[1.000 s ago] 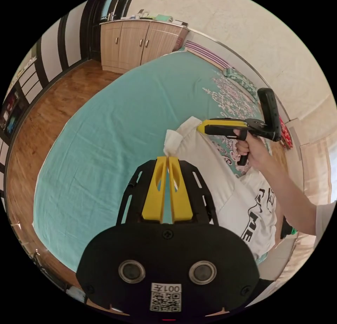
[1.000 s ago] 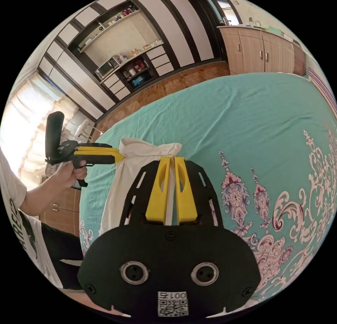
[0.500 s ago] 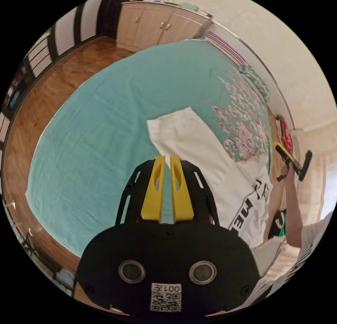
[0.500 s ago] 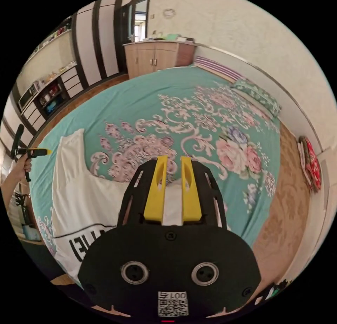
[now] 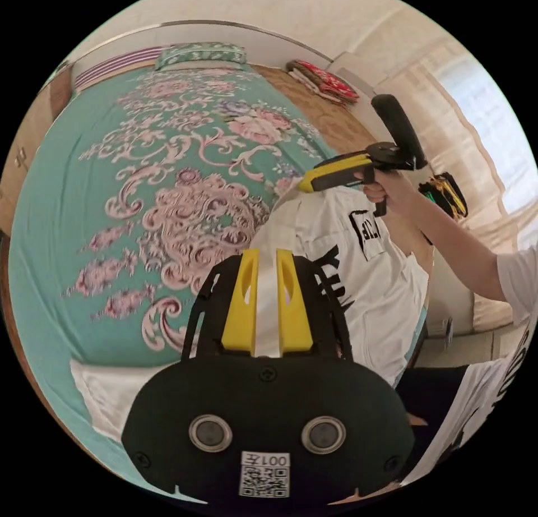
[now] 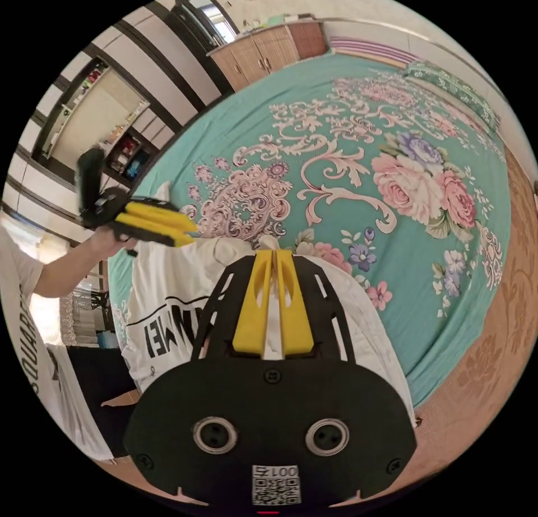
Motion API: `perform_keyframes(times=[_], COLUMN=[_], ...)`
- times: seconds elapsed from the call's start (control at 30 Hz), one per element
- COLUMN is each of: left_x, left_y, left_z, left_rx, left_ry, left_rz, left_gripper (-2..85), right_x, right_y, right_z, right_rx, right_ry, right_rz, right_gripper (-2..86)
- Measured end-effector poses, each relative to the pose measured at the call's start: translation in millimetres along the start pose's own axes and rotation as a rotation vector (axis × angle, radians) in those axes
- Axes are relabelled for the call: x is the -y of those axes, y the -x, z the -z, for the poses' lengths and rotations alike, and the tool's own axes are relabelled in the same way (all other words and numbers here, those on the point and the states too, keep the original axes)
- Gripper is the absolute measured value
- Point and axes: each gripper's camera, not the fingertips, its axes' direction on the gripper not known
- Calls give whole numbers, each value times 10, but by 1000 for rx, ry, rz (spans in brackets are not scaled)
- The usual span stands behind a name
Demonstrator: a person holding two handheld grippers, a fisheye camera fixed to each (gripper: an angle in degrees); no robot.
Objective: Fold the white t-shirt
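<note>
The right gripper point(image 6: 272, 254) was clenched on a bunched edge of the white t-shirt point(image 6: 168, 292). The left gripper point(image 5: 261, 253) hung slackened, jaws apart, above the shirt's cloth. Beyond both, the shirt lay crumpled on the bed point(image 6: 358, 147), seemingly only partly folded; most folding remained.

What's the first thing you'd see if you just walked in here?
A big teal bedspread with pink flowers covers the bed. A white t-shirt with black letters lies at its near edge. Two yellow claws work there: the right claw pinches the shirt, and the left claw hangs beside it.
</note>
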Motion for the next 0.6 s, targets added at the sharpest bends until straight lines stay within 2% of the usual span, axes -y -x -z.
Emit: perform_keyframes(times=[0.07, 0.17, 0.23, 0.33, 0.47, 0.6], left_x=[403, 992, 1349, 1602, 1812, 2152], left_y=[-20, -125, -245, -455, -652, -729], left_z=[-119, -401, -669, -878, -798, -565], left_rx=[-47, -232, -394, -507, -440, -249], left_ry=[-2, 57, 147, 265, 314, 395], left_rz=[-109, -310, -412, -522, -581, -618], left_gripper=[34, 47, 49, 23, 9, 2], right_x=[-331, -640, -781, -927, -1142, -1465], right_y=[-2, -98, -189, -308, -431, -660], right_z=[231, 437, 548, 661, 771, 980], right_rx=[28, 117, 160, 171, 82, -109], right_ry=[-98, -165, -208, -208, -183, -175], right_rz=[22, 44, 44, 70, 97, 8], right_gripper=[14, 11, 10, 10, 18, 34])
